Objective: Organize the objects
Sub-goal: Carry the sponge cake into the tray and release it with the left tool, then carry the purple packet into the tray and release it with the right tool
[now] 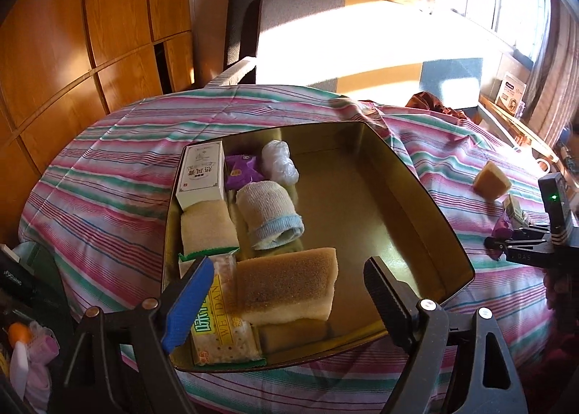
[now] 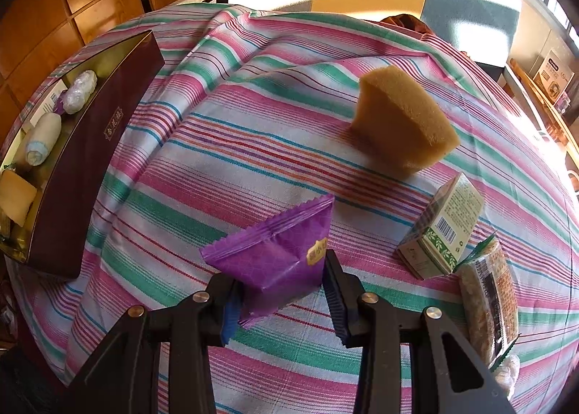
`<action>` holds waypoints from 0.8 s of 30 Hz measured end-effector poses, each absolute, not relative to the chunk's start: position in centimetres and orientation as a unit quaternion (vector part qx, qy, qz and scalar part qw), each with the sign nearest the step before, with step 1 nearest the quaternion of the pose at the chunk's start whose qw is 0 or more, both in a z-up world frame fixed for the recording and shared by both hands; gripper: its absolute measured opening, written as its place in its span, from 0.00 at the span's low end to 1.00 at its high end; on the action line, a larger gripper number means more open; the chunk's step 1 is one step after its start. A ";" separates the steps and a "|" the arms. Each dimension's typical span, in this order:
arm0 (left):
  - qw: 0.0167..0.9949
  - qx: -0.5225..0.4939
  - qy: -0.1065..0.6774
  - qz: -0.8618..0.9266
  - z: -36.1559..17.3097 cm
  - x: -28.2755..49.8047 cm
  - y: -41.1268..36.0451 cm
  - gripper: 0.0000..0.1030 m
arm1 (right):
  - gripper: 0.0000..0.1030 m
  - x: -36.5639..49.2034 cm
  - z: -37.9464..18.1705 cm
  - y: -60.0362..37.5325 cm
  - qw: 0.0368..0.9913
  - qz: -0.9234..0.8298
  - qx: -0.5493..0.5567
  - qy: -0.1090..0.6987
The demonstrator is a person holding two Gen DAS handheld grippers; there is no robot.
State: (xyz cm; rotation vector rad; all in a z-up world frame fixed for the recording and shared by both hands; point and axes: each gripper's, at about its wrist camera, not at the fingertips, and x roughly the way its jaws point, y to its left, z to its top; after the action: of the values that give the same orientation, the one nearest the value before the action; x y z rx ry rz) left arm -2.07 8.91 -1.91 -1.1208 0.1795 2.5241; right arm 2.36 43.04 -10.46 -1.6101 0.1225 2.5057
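Sunlight falls across the striped cloth (image 2: pixel 253 131) on the tabletop. My right gripper (image 2: pixel 282 291) is clamped on a purple snack packet (image 2: pixel 278 251), held just above the cloth near a sponge (image 2: pixel 401 124) and a small green carton (image 2: pixel 445 229). My left gripper (image 1: pixel 286 291) hangs wide open and empty over the tin box (image 1: pixel 380 197), above another sponge (image 1: pixel 289 283) and a cracker pack (image 1: pixel 220 327).

The left gripper (image 1: pixel 289 287) hangs with jaws spread over the near end of the open tin (image 1: pixel 427 197), nothing between them. Inside the tin, along its left side, lie a brown sponge (image 1: pixel 289 283), a cracker packet (image 1: pixel 224 334), a rolled sock (image 1: pixel 269 211) and a white box (image 1: pixel 201 175).
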 end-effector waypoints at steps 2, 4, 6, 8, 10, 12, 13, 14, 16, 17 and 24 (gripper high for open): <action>0.191 -0.397 0.061 0.896 -1.8 -1.8 9.0 0.83 | 0.38 2.4 -10.4 42.8 0.095 0.836 -0.539 0.044; 0.194 -0.397 0.059 0.895 -1.8 -1.6 9.0 0.83 | 0.37 2.5 -10.3 42.3 0.111 0.835 -0.538 0.045; 0.199 -0.398 0.054 0.894 -1.8 -1.5 9.0 0.83 | 0.36 2.6 -10.2 41.9 0.123 0.834 -0.536 0.047; 0.203 -0.397 0.051 0.894 -1.8 -1.4 8.9 0.83 | 0.35 2.9 -10.1 41.6 0.132 0.833 -0.535 0.056; 0.208 -0.397 0.047 0.893 -1.9 -1.2 8.9 0.83 | 0.36 3.1 -10.0 41.4 0.137 0.831 -0.535 0.070; 0.209 -0.398 0.044 0.892 -2.0 -1.2 8.8 0.83 | 0.36 3.4 -9.9 41.2 0.140 0.831 -0.533 0.080; 0.210 -0.399 0.042 0.892 -2.1 -1.3 8.8 0.83 | 0.36 3.5 -9.9 41.0 0.142 0.831 -0.532 0.082; 0.212 -0.400 0.041 0.891 -2.1 -1.3 8.8 0.83 | 0.36 3.6 -9.9 40.8 0.143 0.831 -0.531 0.084; 0.214 -0.402 0.038 0.890 -2.3 -1.2 8.7 0.83 | 0.36 3.8 -9.8 40.4 0.147 0.831 -0.529 0.088; 0.215 -0.402 0.037 0.889 -2.3 -1.2 8.7 0.83 | 0.36 4.0 -9.9 40.1 0.148 0.831 -0.528 0.090; 0.220 -0.400 0.026 0.889 -2.2 -1.0 8.2 0.84 | 0.35 4.6 -9.4 39.4 0.151 0.831 -0.521 0.125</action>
State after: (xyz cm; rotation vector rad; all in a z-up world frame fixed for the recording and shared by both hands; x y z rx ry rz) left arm -1.00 8.21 -2.24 -1.1066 0.0712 2.4604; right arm 4.62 39.40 -9.42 -1.4949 0.3586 2.3860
